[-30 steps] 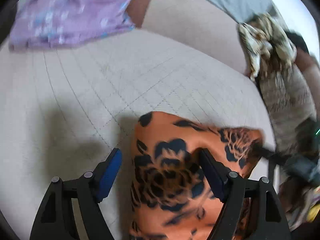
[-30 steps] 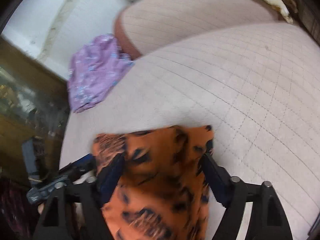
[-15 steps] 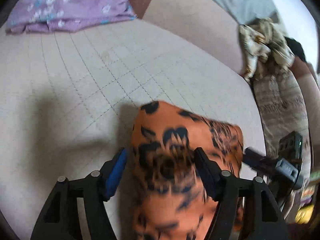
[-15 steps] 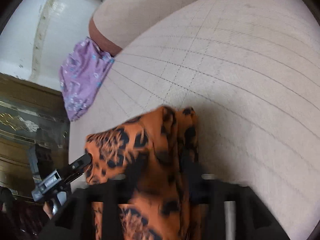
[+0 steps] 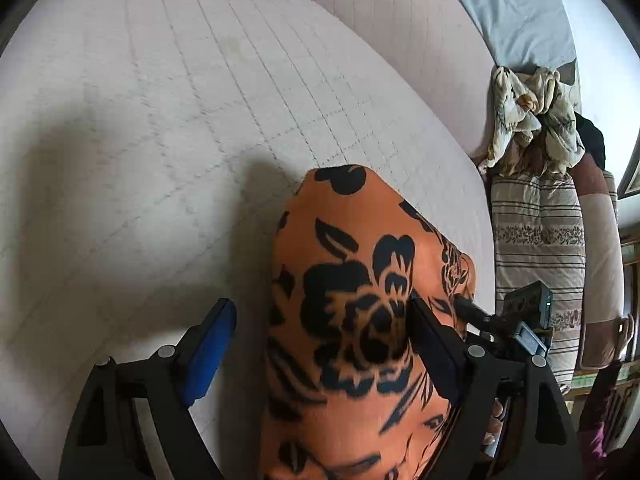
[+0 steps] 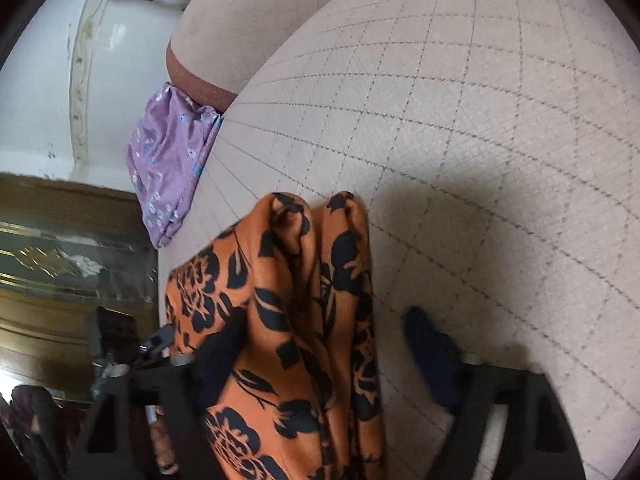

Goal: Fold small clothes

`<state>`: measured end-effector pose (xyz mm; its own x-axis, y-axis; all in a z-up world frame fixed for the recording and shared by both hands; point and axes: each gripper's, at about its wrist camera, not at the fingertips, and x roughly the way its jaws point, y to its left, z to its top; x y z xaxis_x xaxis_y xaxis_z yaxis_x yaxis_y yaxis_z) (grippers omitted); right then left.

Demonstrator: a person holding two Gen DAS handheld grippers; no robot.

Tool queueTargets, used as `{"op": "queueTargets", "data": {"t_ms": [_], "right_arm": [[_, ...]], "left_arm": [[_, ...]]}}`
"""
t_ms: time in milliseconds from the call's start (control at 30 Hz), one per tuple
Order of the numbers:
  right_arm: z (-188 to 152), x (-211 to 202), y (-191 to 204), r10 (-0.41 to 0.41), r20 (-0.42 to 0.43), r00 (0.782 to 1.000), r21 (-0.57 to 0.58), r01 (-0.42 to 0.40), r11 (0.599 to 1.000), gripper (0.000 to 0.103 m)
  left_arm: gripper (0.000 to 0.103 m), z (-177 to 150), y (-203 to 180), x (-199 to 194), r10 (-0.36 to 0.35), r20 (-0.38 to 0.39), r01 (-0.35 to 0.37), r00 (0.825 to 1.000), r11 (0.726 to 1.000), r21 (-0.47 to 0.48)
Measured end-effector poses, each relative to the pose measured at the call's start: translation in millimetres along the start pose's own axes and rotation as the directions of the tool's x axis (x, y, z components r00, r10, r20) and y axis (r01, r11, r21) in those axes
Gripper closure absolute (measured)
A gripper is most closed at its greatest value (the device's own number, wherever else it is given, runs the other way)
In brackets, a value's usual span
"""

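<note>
Draping between both wide-apart grippers, left gripper (image 5: pixel 322 320) and right gripper (image 6: pixel 324 330): orange black-flowered garment (image 5: pixel 352 320), no readable writing.

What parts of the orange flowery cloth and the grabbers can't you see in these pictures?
- Left wrist view: orange cloth runs off the bottom edge and hides part of the left gripper.
- Right wrist view: right gripper is blurred; the cloth covers one finger.
- Both views: the cloth's full shape is cut off.
</note>
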<state>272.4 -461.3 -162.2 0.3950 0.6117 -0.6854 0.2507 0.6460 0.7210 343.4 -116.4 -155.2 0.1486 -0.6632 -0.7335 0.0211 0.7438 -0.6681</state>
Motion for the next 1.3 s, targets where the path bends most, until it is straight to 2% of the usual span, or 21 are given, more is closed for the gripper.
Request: {"op": "queueTargets", "data": {"t_ms": [33, 67, 167, 267, 367, 433, 500, 567, 600, 633, 700, 867, 967, 1067, 1133, 1200, 1267, 1300], "right_arm": [[0.5, 2.4, -0.6, 0.011, -0.008, 1.0, 0.006, -0.011, 1.0, 0.049], [1.1, 7.0, -0.4, 0.017, -0.025, 1.0, 0.01, -0.017, 1.0, 0.05], [3.8, 12.8, 3.9, 0.017, -0.023, 1.0, 0.007, -0.016, 1.0, 0.051], [1.7, 17.8, 4.1, 0.033, -0.03, 0.999, 0.016, -0.033, 0.999, 0.059], [0.7, 15.5, 12.0, 0.042, -0.024, 0.999, -0.006, -0.042, 0.999, 0.069], [-0.5, 11.1, 21.6, 0.048, -0.013, 0.999, -0.035, -0.049, 0.998, 0.072], [2.1, 8.8, 35.8, 0.088, 0.006, 0.996, -0.053, -0.088, 0.995, 0.073], [10.0, 14.7, 52.9, 0.096, 0.005, 0.995, -0.086, -0.095, 0.992, 0.074], [18.9, 23.0, 65.0, 0.079, -0.004, 0.997, -0.106, -0.079, 0.991, 0.079], [26.1, 28.7, 73.2, 0.07, -0.007, 0.998, -0.117, -0.07, 0.991, 0.089], [45.2, 39.8, 88.7, 0.079, 0.001, 0.997, -0.129, -0.078, 0.989, 0.093], [83.6, 73.7, 103.7, 0.091, 0.02, 0.996, -0.146, -0.087, 0.985, 0.094], [99.7, 92.6, 99.6, 0.081, 0.02, 0.997, -0.14, -0.077, 0.987, 0.094], [96.3, 100.4, 91.9, 0.085, -0.009, 0.996, -0.146, -0.085, 0.986, 0.091], [88.4, 92.6, 89.0, 0.105, -0.02, 0.994, -0.122, -0.107, 0.987, 0.09], [69.5, 78.3, 95.7, 0.079, -0.041, 0.996, -0.117, -0.083, 0.99, 0.09], [35.7, 64.6, 107.4, -0.001, -0.049, 0.999, -0.143, -0.006, 0.99, 0.08], [17.6, 61.4, 111.5, -0.027, -0.06, 0.998, -0.158, 0.017, 0.987, 0.07]], "left_arm": [[0.016, 2.6, 0.0, 3.4, -0.014, -0.011, 0.014, 1.0, 1.0, -0.012], [0.017, 5.6, 1.0, 7.3, -0.021, -0.02, 0.02, 1.0, 0.999, -0.033], [0.036, 8.4, -4.3, 5.6, -0.039, -0.023, 0.038, 0.999, 0.999, -0.038], [0.045, 2.3, -7.4, -2.6, -0.03, -0.003, 0.03, 1.0, 0.999, -0.022], [0.053, 0.1, -6.5, -13.9, -0.075, -0.001, 0.074, 0.997, 0.996, -0.041], [0.054, 4.0, -4.6, -27.6, -0.117, 0.006, 0.117, 0.993, 0.991, -0.063], [0.054, 14.9, -7.9, -47.7, -0.112, 0.04, 0.114, 0.993, 0.992, -0.049], [0.054, 32.1, -14.2, -65.0, -0.087, 0.076, 0.088, 0.993, 0.996, -0.016], [0.054, 43.0, -15.3, -70.7, -0.068, 0.091, 0.069, 0.994, 0.998, -0.005], [0.054, 52.7, -14.8, -74.0, -0.051, 0.101, 0.051, 0.994, 0.999, 0.001], [0.054, 80.1, -7.4, -74.8, -0.036, 0.101, 0.038, 0.994, 0.999, -0.016], [0.054, 123.9, 22.3, -52.1, -0.037, 0.063, 0.043, 0.997, 0.995, -0.092], [0.049, 128.3, 32.9, -41.6, -0.014, 0.058, 0.02, 0.998, 0.994, -0.104], [0.042, 114.1, 36.4, -41.3, 0.039, 0.078, -0.035, 0.996, 0.998, -0.06], [0.04, 99.7, 34.7, -51.6, 0.05, 0.088, -0.049, 0.995, 0.999, -0.019], [0.034, 79.7, 33.2, -70.5, 0.07, 0.108, -0.072, 0.992, 0.997, 0.017], [0.032, 52.0, 31.0, -85.8, 0.114, 0.096, -0.12, 0.989, 0.992, 0.051], [0.032, 35.4, 31.4, -90.7, 0.132, 0.078, -0.136, 0.988, 0.989, 0.056]]}}
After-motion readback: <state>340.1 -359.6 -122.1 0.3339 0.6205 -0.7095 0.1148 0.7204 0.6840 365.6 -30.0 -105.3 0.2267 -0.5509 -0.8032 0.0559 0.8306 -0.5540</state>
